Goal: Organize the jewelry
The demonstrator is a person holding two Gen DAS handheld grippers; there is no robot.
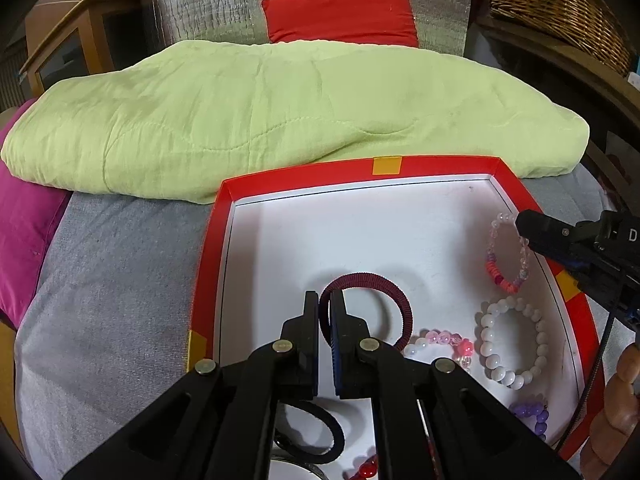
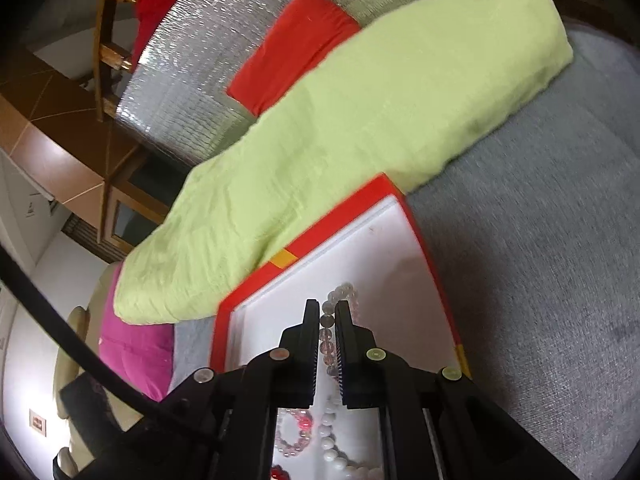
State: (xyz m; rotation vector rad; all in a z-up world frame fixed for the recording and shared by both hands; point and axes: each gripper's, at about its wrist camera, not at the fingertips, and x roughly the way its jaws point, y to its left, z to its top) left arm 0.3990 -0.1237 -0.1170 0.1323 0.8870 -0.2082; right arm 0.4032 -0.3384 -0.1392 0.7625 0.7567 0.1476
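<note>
On the grey bed cover sits a red-rimmed tray (image 1: 208, 280) with a white floor, pushed up against a folded lime-green quilt (image 1: 280, 112). The left tongs (image 1: 325, 300) are pinched closed on the near-left part of a maroon hair tie (image 1: 384, 282) lying mid-tray. Over on the right side, the right tongs (image 2: 328, 308) are clamped on a clear-and-pink beaded bracelet (image 1: 508, 252), gripping its clear beads at the far end. Just nearer than that one lies a white pearl bracelet (image 1: 512, 344), and beside it, toward the middle, a pink flower bracelet (image 1: 444, 342). A black hair tie (image 1: 320, 436) and some purple beads (image 1: 532, 416) sit at the tray's near edge. A red cushion (image 1: 340, 14) leans behind the quilt, wicker basket (image 1: 560, 8) far right.
</note>
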